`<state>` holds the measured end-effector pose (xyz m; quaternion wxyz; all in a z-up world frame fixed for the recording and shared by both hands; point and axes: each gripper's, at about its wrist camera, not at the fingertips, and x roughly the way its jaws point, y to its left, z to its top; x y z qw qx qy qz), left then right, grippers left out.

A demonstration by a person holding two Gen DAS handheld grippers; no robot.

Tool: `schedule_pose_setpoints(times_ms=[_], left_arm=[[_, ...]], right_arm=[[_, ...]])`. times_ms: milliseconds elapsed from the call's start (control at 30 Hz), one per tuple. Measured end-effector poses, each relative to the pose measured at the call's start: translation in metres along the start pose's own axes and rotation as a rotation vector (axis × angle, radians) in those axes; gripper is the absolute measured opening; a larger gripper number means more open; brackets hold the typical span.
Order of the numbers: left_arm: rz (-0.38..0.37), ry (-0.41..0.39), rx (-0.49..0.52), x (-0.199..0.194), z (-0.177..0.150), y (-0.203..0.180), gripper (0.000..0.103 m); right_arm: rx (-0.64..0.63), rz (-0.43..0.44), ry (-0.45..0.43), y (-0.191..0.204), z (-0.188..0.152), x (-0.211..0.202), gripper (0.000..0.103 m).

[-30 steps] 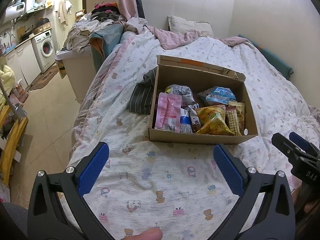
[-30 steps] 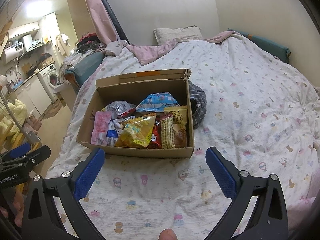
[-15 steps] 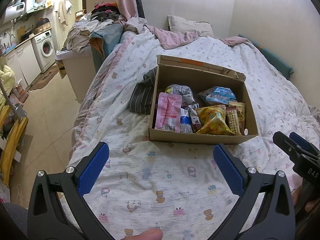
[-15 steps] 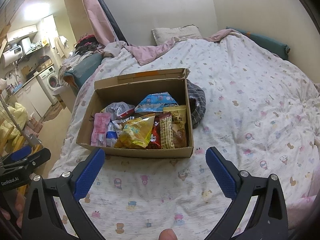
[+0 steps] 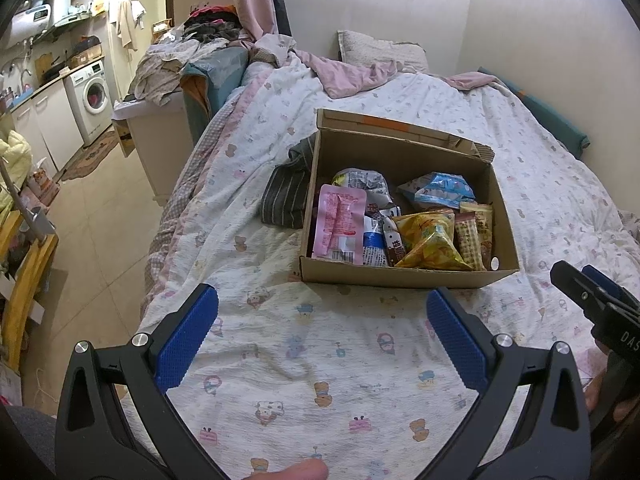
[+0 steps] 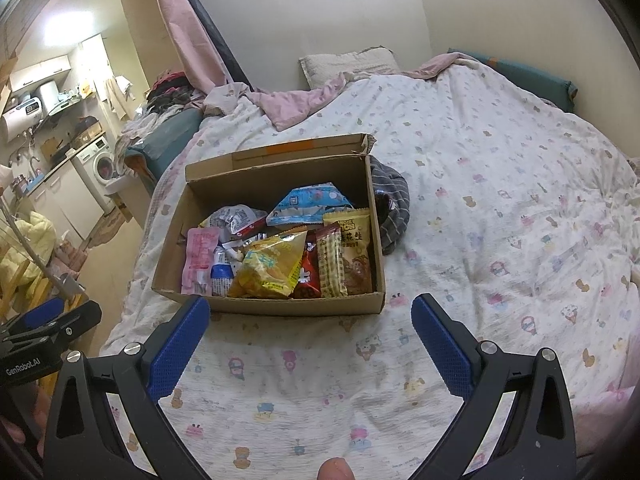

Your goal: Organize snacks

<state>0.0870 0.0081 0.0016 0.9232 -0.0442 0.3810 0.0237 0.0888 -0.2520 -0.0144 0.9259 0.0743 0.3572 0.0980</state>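
Observation:
An open cardboard box (image 5: 404, 276) (image 6: 280, 306) sits on the bed, full of snack packets. Among them are a pink packet (image 5: 338, 226) (image 6: 198, 256), a yellow bag (image 5: 432, 242) (image 6: 272, 266), a blue-and-white bag (image 5: 440, 190) (image 6: 310, 206) and a brown peanut packet (image 6: 352, 252). My left gripper (image 5: 320, 332) is open and empty, over the quilt in front of the box. My right gripper (image 6: 310, 338) is open and empty, close to the box's near wall. Each gripper shows at the edge of the other's view.
A dark striped cloth (image 5: 286, 196) (image 6: 394, 208) lies against the box's side. The bed carries a patterned quilt (image 6: 500, 200), a pink blanket and a pillow (image 5: 380, 46). The floor, a washing machine (image 5: 94, 98) and piled clothes are to the left.
My right gripper has moved forward toward the box, which looks larger and nearer in its view. The left gripper has barely moved.

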Motion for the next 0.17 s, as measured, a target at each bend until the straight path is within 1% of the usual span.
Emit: schedule_pose_setpoints(times_ms=[167], left_arm=[[-0.010, 0.007, -0.007, 0.0020, -0.0022, 0.0027, 0.103]], right_arm=[[0.000, -0.001, -0.001, -0.0004, -0.0001, 0.0001, 0.103]])
